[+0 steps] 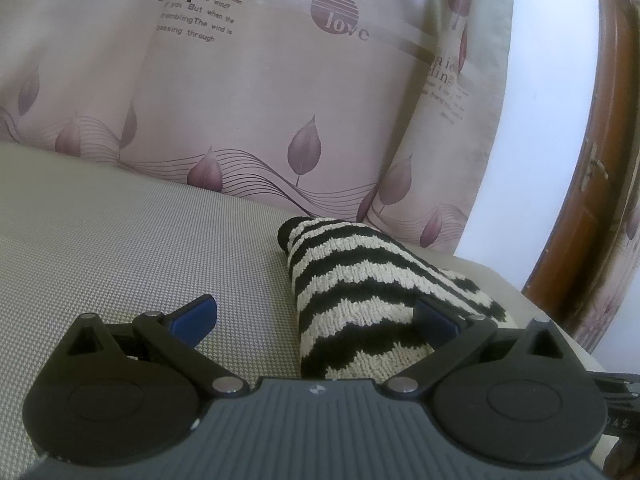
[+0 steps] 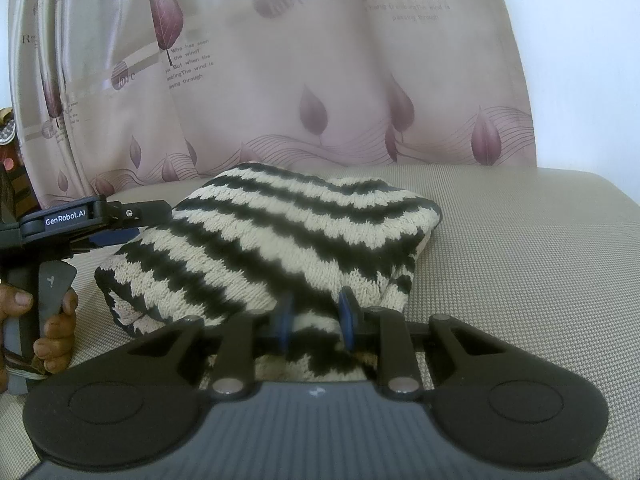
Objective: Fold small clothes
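Observation:
A black-and-cream striped knit garment (image 2: 280,236) lies folded on a beige woven surface (image 2: 520,248). In the right wrist view my right gripper (image 2: 316,320) is shut on the garment's near edge, its blue pads pinching the knit. In the left wrist view my left gripper (image 1: 316,316) is open wide; the garment (image 1: 360,292) lies between its fingers, against the right pad (image 1: 434,318), while the left pad rests over bare surface. The left gripper also shows in the right wrist view (image 2: 116,220), at the garment's left side.
A pink curtain with leaf prints and text (image 1: 260,80) hangs right behind the surface. A brown wooden door with a handle (image 1: 592,184) stands at the far right. A hand (image 2: 52,332) holds the left gripper's handle. The beige surface (image 1: 120,248) stretches left of the garment.

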Demonstrator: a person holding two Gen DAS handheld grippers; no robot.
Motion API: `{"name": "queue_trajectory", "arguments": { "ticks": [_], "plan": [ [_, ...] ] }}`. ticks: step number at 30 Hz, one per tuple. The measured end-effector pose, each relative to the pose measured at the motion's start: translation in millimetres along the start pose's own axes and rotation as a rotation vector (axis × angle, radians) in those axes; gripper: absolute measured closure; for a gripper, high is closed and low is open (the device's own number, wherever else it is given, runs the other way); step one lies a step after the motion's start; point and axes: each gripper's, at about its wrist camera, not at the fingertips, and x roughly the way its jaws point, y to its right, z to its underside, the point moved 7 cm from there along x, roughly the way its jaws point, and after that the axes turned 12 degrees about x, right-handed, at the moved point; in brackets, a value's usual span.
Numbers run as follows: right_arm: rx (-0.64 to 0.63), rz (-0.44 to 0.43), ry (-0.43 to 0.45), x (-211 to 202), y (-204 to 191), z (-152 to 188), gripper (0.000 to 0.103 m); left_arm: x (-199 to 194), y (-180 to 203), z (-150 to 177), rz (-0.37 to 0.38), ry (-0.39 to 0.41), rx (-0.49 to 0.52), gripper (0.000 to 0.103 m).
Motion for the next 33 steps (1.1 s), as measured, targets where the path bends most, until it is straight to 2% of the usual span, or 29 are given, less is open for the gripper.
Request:
{"name": "queue_trajectory", "arguments": {
  "ticks": [10, 17, 26, 28, 29, 30, 32, 33],
  "plan": [
    [-0.008, 0.005, -0.002, 0.5, -1.1, 0.2, 0.080, 1.6, -0.5, 0.7, 0.020, 0.000, -0.015, 0.000],
    [-0.022, 0.013, 0.000, 1.1, -3.3, 0.1, 0.080, 9.9, -2.8, -4.2, 0.108, -0.049, -0.022, 0.000],
    [-0.124, 0.090, -0.053, 3.3, -20.4, -8.2, 0.075, 23.3, -13.7, -17.0, 0.148, -0.078, -0.019, 0.000],
    [-0.133, 0.096, -0.060, 2.0, -23.3, -11.1, 0.070, 25.9, -12.7, -18.8, 0.161, -0.085, -0.017, 0.000],
    [-0.135, 0.093, -0.063, 1.4, -24.5, -12.9, 0.060, 27.1, -11.8, -19.7, 0.165, -0.088, -0.012, 0.000],
    [-0.141, 0.094, -0.062, -0.1, -25.9, -14.1, 0.044, 28.3, -10.9, -20.2, 0.166, -0.093, -0.005, 0.000],
    [-0.160, 0.125, -0.048, -2.6, -27.0, -17.8, 0.025, 31.0, -8.5, -20.7, 0.177, -0.104, 0.008, 0.000],
    [-0.165, 0.133, -0.043, -4.4, -27.1, -19.8, 0.025, 31.3, -7.4, -21.1, 0.181, -0.102, 0.013, 0.000]
  ]
}}
